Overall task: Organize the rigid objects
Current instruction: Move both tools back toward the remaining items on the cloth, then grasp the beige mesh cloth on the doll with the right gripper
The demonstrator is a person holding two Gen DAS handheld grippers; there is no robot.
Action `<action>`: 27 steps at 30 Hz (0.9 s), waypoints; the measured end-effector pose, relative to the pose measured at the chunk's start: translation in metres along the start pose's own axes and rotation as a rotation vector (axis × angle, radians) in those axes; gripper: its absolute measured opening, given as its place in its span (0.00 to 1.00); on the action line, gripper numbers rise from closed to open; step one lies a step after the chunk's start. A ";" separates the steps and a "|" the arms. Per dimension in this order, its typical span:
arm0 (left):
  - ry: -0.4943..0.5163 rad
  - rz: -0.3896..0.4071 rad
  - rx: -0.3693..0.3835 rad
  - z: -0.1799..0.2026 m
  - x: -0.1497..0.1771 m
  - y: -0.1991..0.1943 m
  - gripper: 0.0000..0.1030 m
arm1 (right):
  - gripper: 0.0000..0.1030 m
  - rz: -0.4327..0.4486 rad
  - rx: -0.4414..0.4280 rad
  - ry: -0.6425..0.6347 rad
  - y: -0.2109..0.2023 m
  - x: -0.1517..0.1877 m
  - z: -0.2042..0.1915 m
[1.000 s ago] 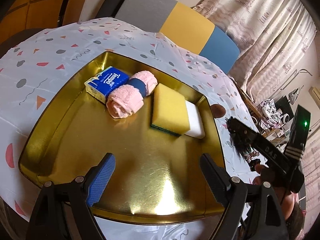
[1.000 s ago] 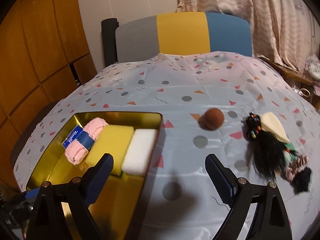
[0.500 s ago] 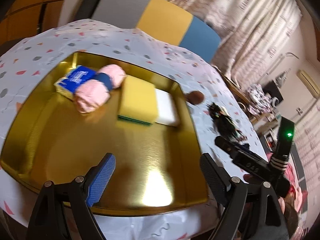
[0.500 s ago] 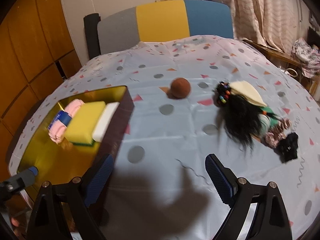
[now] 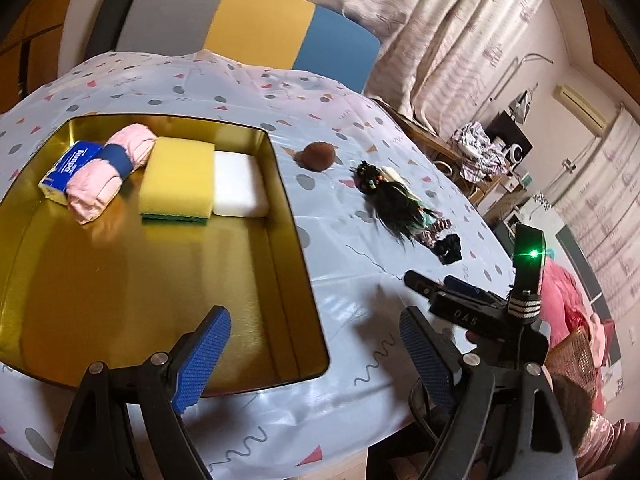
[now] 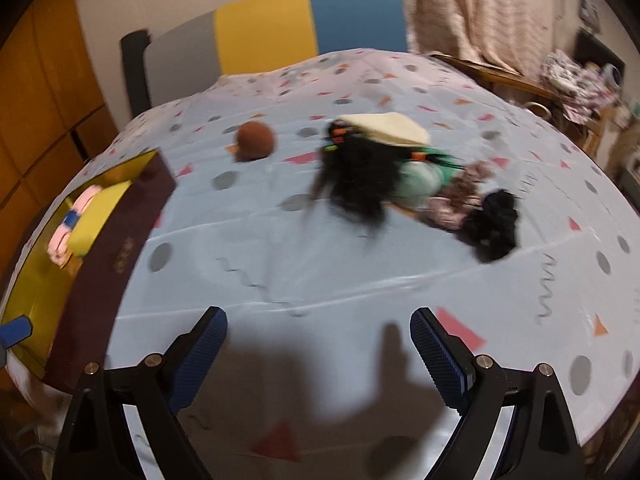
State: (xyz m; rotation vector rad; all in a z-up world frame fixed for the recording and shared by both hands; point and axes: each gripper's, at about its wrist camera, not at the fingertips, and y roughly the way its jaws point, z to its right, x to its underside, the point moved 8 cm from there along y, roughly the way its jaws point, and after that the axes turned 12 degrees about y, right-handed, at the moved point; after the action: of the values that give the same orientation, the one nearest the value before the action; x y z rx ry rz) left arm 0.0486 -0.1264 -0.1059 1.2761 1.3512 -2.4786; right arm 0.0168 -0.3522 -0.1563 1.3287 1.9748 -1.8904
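Note:
A gold tray (image 5: 298,248) (image 6: 36,280) sits on the left of the table. It holds a blue tissue pack (image 5: 64,166), a pink rolled towel (image 5: 106,178), a yellow sponge (image 5: 178,178) (image 6: 96,220) and a white sponge (image 5: 238,190). On the tablecloth lie a brown ball (image 5: 318,156) (image 6: 256,140) and a black-haired doll (image 5: 396,204) (image 6: 384,172). My left gripper (image 5: 316,356) hangs open over the tray's near right corner. My right gripper (image 6: 318,350) (image 5: 436,286) stands open above bare cloth, short of the doll.
A chair with a grey, yellow and blue back (image 5: 248,28) (image 6: 280,36) stands behind the table. Curtains (image 5: 436,36) and cluttered furniture (image 5: 492,148) fill the right side. A person's pink sleeve (image 5: 568,292) shows at the right.
Both grippers have swung right. The left view now takes in the ball and doll. The right gripper has moved closer to the doll, with the tray sliding to its left edge.

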 end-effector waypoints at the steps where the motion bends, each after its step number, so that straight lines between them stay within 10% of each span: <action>1: 0.004 -0.002 -0.001 0.001 -0.001 0.000 0.85 | 0.91 0.013 0.011 0.014 -0.002 -0.002 0.008; 14: 0.042 -0.032 0.010 0.027 -0.011 0.008 0.85 | 0.85 0.185 0.032 0.121 -0.021 -0.087 0.071; 27: 0.052 -0.075 0.002 0.046 -0.017 0.027 0.85 | 0.72 0.124 0.011 0.080 0.010 -0.115 0.092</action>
State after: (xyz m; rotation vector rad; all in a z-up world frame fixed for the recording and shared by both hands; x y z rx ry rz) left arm 0.0415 -0.1814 -0.0997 1.3229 1.4344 -2.5119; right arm 0.0503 -0.4902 -0.1144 1.5142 1.8717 -1.8227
